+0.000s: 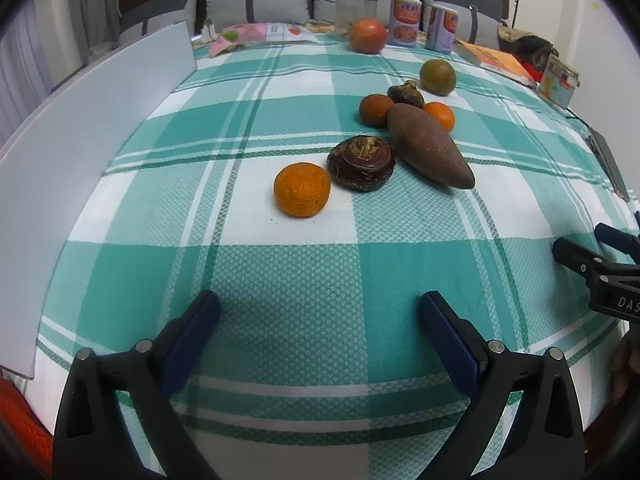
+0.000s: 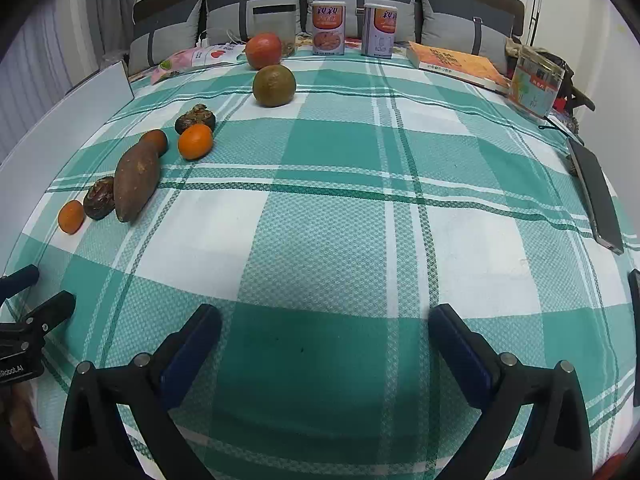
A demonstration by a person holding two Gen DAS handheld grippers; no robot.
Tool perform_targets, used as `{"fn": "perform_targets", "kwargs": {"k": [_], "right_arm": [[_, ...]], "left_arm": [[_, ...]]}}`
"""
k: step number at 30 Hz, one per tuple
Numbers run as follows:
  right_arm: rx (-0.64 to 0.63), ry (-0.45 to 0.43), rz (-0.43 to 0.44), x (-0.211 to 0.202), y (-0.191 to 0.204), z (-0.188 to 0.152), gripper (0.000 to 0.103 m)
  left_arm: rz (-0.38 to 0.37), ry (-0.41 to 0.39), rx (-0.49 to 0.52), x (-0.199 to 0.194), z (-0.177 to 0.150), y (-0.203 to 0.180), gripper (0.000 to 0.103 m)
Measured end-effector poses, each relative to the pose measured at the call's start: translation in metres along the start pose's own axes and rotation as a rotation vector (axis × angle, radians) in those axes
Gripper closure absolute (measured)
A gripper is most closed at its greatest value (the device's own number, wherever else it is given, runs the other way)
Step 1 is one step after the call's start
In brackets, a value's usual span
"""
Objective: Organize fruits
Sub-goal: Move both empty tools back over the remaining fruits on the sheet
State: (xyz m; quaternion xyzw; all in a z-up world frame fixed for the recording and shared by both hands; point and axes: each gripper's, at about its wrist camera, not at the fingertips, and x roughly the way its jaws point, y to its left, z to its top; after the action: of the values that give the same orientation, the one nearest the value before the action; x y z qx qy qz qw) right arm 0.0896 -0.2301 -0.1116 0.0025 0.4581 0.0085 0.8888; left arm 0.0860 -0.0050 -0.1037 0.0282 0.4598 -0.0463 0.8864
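- My left gripper [image 1: 320, 320] hangs low over the green-and-white checked cloth [image 1: 280, 280], its blue-padded fingers spread wide with nothing between them.
- My right gripper [image 2: 326, 332] is the same — fingers wide apart, gripping nothing, bare cloth beneath.
- From the left wrist view the fruit lies ahead in a loose line running away to the right. Nearest is a small orange [image 1: 302, 189], with a dark brown wrinkled fruit [image 1: 361, 163] just beside it.
- A long brown sweet potato [image 1: 430, 146] lies tilted across the cloth, its side against that dark fruit.
- Behind the sweet potato sit a dull orange fruit [image 1: 375, 110], a second dark wrinkled fruit [image 1: 405, 95] and a bright orange one [image 1: 440, 115], clustered close together.
- Further back a greenish round fruit [image 1: 437, 77] stands apart, and a red round fruit [image 1: 368, 35] sits near the far edge.
- Along that far edge stand two cans [image 1: 405, 21], with a book [image 1: 496, 60] off to the right.
- A white board [image 1: 92, 152] leans along the left side — a phone [image 2: 596, 196] lies at the right edge in the right wrist view.
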Motion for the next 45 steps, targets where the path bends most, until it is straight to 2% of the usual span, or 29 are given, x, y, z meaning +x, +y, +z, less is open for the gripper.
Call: {"fn": "perform_targets", "kwargs": {"k": [15,37,40,42,45], "right_arm": [[0.001,-0.001,0.001,0.000,0.000,0.000,0.000],[0.001,-0.002,0.002,-0.001,0.000,0.000,0.000],[0.001,-0.002,0.003,-0.001,0.000,0.000,0.000],[0.000,-0.003,0.005,-0.001,-0.001,0.001,0.000],[0.001,-0.003,0.005,-0.001,-0.001,0.001,0.000]], "left_arm": [[0.000,-0.005,0.011,-0.001,-0.001,-0.001,0.002],[-0.031,0.027,0.052,0.000,0.000,0.001,0.002],[-0.065,0.074,0.069,0.001,0.005,0.005,0.003],[-0.119,0.107,0.069,-0.002,0.009,0.013,0.003],[-0.166,0.075,-0.013,-0.013,0.011,0.042,0.004]]}}
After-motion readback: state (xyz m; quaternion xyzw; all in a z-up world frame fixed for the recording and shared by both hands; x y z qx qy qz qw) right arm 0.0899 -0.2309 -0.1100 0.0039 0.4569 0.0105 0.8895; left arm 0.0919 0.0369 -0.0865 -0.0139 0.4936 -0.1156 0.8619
